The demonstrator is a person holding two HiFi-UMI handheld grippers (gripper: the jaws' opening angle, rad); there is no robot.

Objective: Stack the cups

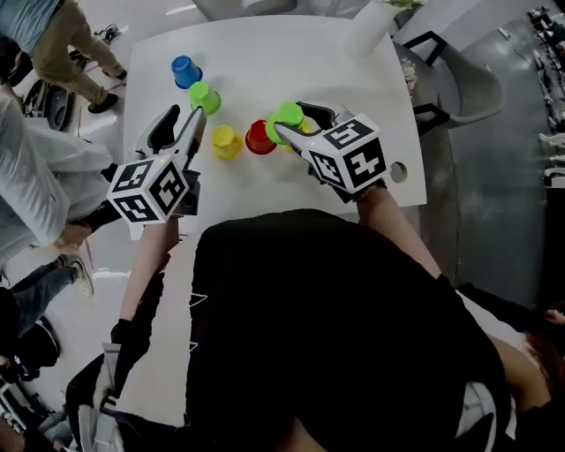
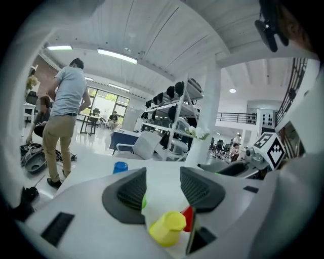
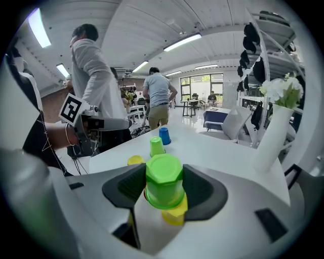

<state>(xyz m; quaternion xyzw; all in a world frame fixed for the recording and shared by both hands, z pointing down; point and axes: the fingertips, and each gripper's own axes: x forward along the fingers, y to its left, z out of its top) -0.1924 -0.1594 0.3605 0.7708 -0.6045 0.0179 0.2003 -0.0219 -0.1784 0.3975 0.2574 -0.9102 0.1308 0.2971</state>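
Six cups at upper centre: one blue cup [image 1: 185, 71], one red cup [image 1: 259, 138], two green (left green cup [image 1: 204, 97], right green cup [image 1: 285, 116]) and two yellow (left yellow cup [image 1: 226, 141], right yellow cup [image 3: 174, 215]). Two grippers: left gripper [image 1: 188, 113], right gripper [image 1: 293, 121]. One table [image 1: 265, 53]. One vase [image 1: 371, 26] at the top edge.

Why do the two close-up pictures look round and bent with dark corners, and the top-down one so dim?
Left gripper view and right gripper view: wide-angle lenses bow the room's straight lines and darken the corners; the ceiling light glares. Head view: dimmer overall, only the white table looks bright, and the edges curve less.
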